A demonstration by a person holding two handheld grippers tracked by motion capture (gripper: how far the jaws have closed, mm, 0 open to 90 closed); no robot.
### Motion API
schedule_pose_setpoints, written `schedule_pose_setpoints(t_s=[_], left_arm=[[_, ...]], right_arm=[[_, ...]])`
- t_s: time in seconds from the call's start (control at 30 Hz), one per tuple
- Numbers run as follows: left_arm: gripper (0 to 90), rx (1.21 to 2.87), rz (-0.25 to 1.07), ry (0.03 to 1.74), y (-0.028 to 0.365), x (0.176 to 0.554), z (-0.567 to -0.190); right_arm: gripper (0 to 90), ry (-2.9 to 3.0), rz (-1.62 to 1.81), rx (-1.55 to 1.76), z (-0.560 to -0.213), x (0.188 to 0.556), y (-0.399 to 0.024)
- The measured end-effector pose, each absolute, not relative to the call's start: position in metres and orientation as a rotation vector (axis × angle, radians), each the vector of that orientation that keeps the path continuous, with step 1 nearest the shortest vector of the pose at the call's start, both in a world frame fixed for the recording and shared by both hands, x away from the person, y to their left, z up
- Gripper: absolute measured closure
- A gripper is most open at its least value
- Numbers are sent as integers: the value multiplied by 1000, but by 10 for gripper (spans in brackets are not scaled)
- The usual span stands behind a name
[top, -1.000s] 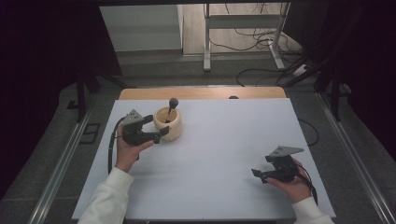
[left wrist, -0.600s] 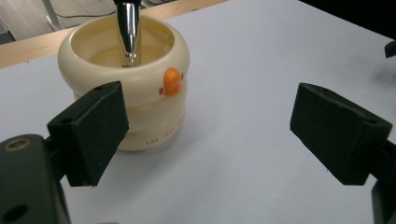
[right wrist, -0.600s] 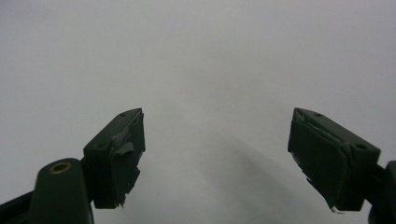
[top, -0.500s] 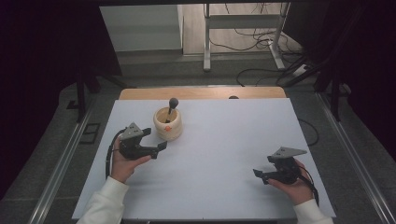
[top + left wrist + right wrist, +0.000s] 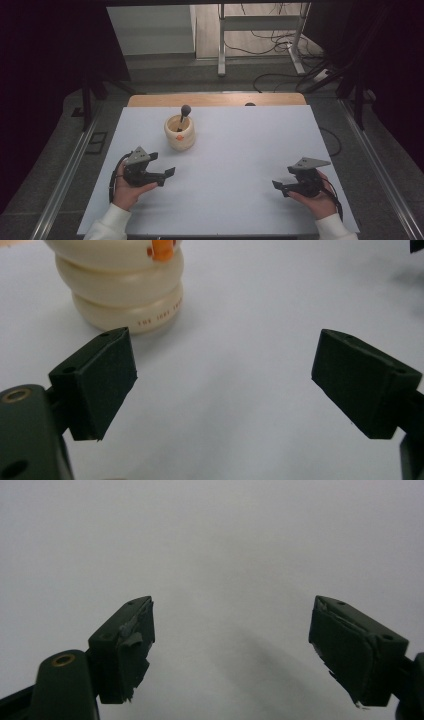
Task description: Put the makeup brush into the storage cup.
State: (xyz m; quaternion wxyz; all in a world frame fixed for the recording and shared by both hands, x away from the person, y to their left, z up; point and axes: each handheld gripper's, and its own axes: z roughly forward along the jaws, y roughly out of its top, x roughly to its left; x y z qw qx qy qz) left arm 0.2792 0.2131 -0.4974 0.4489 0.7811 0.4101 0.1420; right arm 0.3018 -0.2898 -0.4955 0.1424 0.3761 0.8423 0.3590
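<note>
A cream ribbed pot stands on the white table, toward the back left, with a dark-tipped stick upright in it. My left gripper rests low over the table in front of the pot, a hand's width from it, jaws open and empty. In the left gripper view the pot sits beyond the left pad, an orange mark near its rim. My right gripper lies at the front right, open, nothing between its fingers.
A wooden strip runs along the table's far edge. Metal rails flank both sides. Behind the table are a frame's legs and cables on the floor.
My left gripper has drawn back from beside the pot toward the table's front and sunk lower. The right gripper has stayed where it was.
</note>
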Motion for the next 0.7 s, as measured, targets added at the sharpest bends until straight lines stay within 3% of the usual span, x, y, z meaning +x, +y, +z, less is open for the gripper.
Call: schedule_pose_setpoints(t_s=[0.7], left_arm=[[120, 1955, 317, 1087, 230, 257, -515]], right_arm=[[182, 2413, 1042, 1074, -495, 302, -291]])
